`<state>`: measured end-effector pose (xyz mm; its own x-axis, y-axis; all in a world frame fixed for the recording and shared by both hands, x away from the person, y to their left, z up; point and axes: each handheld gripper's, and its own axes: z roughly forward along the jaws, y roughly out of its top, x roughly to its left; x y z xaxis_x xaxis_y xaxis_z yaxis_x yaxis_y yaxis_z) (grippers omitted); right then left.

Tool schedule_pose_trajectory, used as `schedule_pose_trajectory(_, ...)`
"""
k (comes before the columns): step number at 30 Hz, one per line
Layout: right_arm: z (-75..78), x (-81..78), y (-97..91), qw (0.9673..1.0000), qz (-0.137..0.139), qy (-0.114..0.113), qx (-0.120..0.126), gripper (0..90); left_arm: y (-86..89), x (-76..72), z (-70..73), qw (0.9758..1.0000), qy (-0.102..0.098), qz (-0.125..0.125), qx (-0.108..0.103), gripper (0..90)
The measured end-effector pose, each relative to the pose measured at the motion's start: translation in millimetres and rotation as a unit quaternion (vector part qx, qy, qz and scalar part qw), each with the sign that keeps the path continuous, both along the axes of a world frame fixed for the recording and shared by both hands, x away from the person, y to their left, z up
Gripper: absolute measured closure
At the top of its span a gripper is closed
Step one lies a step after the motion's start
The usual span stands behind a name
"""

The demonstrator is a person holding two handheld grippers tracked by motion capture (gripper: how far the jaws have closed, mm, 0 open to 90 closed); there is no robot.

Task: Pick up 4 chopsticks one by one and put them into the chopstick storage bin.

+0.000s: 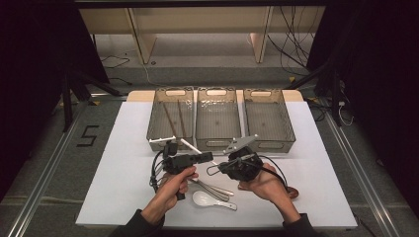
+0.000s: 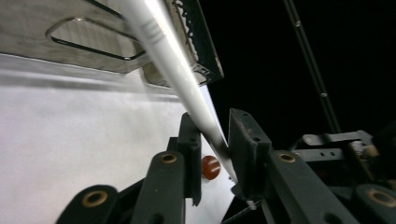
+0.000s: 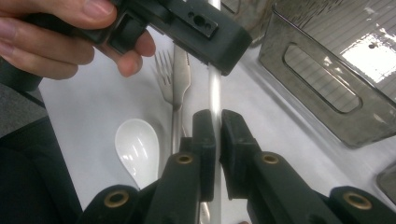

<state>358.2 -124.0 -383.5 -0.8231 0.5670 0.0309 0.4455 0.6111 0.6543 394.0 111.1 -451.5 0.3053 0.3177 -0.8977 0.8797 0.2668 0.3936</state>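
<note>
Both grippers on one white chopstick, above the white mat

The right gripper is clamped on the chopstick; the left gripper has it between nearly closed jaws, whether pressing is unclear. Hands low, near the middle tray; fork and white spoon lie below.

White table: bins, fork, spoon.

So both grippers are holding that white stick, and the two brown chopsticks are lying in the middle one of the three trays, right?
Not quite. Both grippers do hold the white stick, but the brown chopsticks lie in the left tray of the three, not the middle tray. The high view shows it.
</note>
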Motion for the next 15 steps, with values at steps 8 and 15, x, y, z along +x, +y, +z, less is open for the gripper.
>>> schedule_pose_trajectory(8, -3.7, 0.5, 2.2, 1.0, 0.001, 0.002, 0.004, 84.8, 2.5, -1.4, 4.3, 0.9998, -0.011, -0.006, -0.015, 83.1)
schedule_pose_trajectory(15, 0.9, 0.8, -4.4, 0.9998, -0.011, -0.003, 0.016, 66.7, 7.4, 0.1, 10.1, 0.9991, -0.036, -0.002, 0.022, 83.3)
